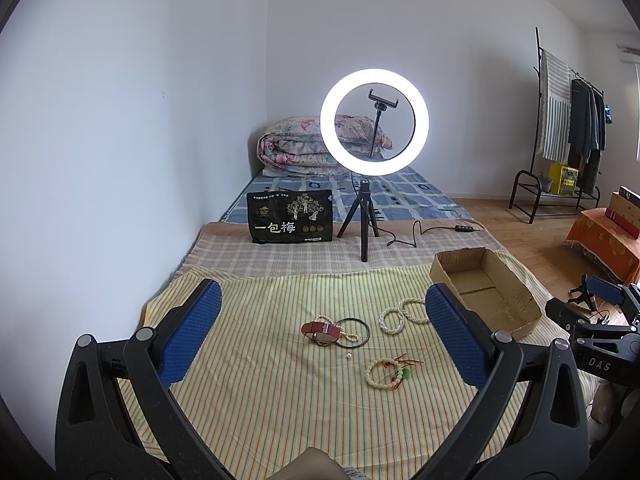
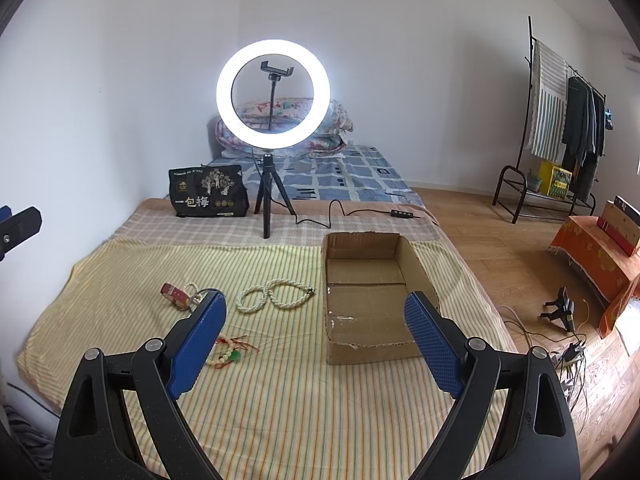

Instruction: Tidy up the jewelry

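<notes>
Cardboard box: nothing stowed yet.
Pearl necklace at its 9 o'clock; left tool, right tool spread, unladen.

The left gripper has black plastic arms with triangular cut-outs, round silver pivot screws and blue fingers with a fine gridded texture. The right gripper is built alike; seen from the left wrist, its black body bears white letters "DAS".

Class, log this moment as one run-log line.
left tool open | right tool open | jewelry on cloth | cardboard box empty
</notes>
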A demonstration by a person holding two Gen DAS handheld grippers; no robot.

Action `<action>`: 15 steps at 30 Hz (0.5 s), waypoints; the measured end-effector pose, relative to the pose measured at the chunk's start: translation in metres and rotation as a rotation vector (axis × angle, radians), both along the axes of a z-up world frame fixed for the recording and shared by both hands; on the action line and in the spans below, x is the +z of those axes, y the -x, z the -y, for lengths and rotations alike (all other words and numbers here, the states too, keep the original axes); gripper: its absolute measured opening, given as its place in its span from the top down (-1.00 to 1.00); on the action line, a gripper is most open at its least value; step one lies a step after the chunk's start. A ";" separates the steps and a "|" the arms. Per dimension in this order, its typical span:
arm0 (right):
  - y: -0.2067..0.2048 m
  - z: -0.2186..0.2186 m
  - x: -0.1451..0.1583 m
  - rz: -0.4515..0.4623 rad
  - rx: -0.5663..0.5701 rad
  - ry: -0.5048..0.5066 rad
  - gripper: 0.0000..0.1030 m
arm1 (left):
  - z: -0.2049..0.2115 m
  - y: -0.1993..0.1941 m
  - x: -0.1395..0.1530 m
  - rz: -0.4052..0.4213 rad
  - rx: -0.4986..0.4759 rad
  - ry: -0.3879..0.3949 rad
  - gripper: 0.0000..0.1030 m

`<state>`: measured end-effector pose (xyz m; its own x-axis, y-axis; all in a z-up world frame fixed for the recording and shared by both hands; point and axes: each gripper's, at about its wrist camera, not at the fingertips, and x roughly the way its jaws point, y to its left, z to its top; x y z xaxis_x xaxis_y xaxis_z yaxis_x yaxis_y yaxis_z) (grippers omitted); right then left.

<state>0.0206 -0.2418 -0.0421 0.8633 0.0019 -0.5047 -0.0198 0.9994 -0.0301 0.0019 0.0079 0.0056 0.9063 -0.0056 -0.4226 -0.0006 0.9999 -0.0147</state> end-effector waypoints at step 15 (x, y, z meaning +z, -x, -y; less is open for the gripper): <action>-0.011 -0.002 -0.004 -0.022 0.008 -0.010 -0.76 | -0.005 -0.014 -0.008 -0.031 0.028 0.009 -1.00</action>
